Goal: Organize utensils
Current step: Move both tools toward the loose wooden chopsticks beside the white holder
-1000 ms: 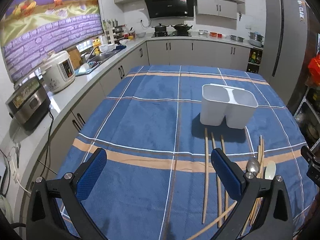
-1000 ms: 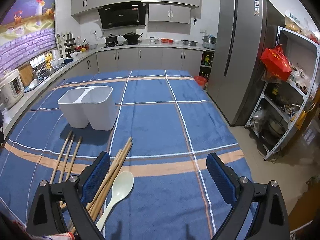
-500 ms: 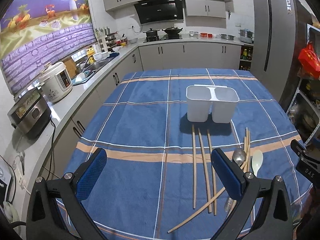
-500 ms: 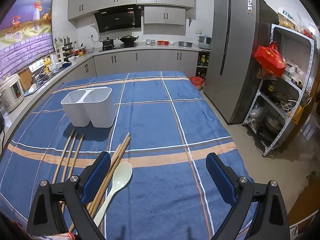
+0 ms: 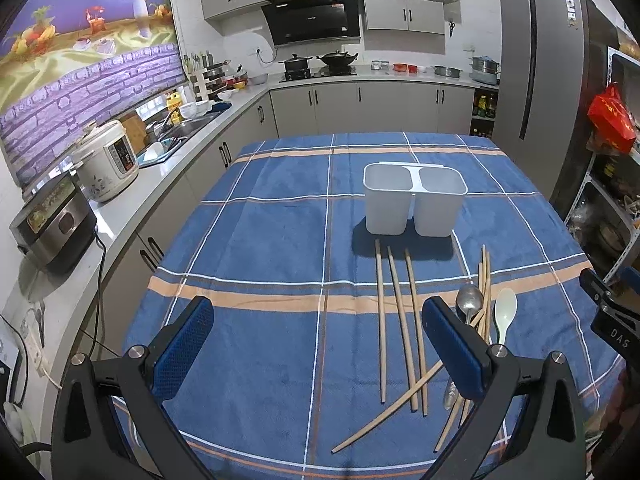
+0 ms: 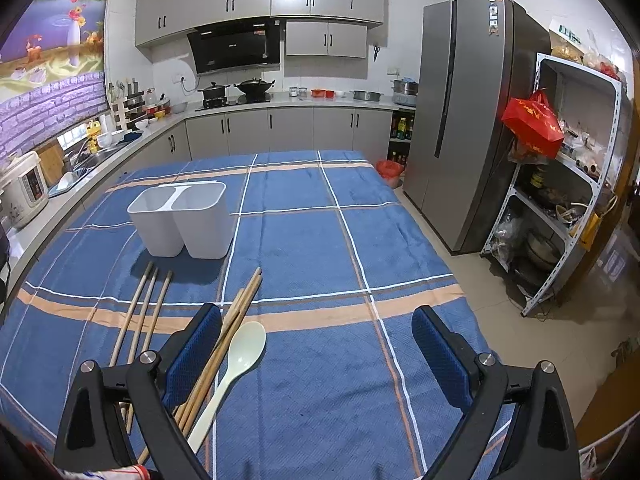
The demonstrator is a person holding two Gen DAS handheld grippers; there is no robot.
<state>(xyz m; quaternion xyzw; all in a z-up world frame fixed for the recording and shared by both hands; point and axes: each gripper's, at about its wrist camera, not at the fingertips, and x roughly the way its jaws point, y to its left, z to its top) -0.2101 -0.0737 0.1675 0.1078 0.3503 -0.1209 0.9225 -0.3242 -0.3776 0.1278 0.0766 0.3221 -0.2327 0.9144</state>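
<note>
A white two-compartment utensil holder [image 5: 414,204] [image 6: 182,220] stands upright on the blue plaid tablecloth [image 5: 272,240]; what its compartments hold cannot be seen. In front of it lie several wooden chopsticks [image 5: 400,320] [image 6: 140,316], a metal spoon [image 5: 469,300] and a pale plastic spoon [image 5: 504,312] [image 6: 236,364]. My left gripper [image 5: 316,344] is open and empty, held above the table's near part, left of the utensils. My right gripper [image 6: 316,348] is open and empty, its left finger [image 6: 192,356] over the chopsticks beside the pale spoon.
A kitchen counter with a rice cooker [image 5: 106,168] and a grey appliance [image 5: 52,228] runs along the left. A grey fridge [image 6: 464,120] and a metal shelf [image 6: 560,200] stand to the right of the table. The right gripper's body [image 5: 616,312] shows at the left view's right edge.
Both grippers have drawn back and up from the table, so more of the cloth and utensils shows. The utensils and holder have not moved.
</note>
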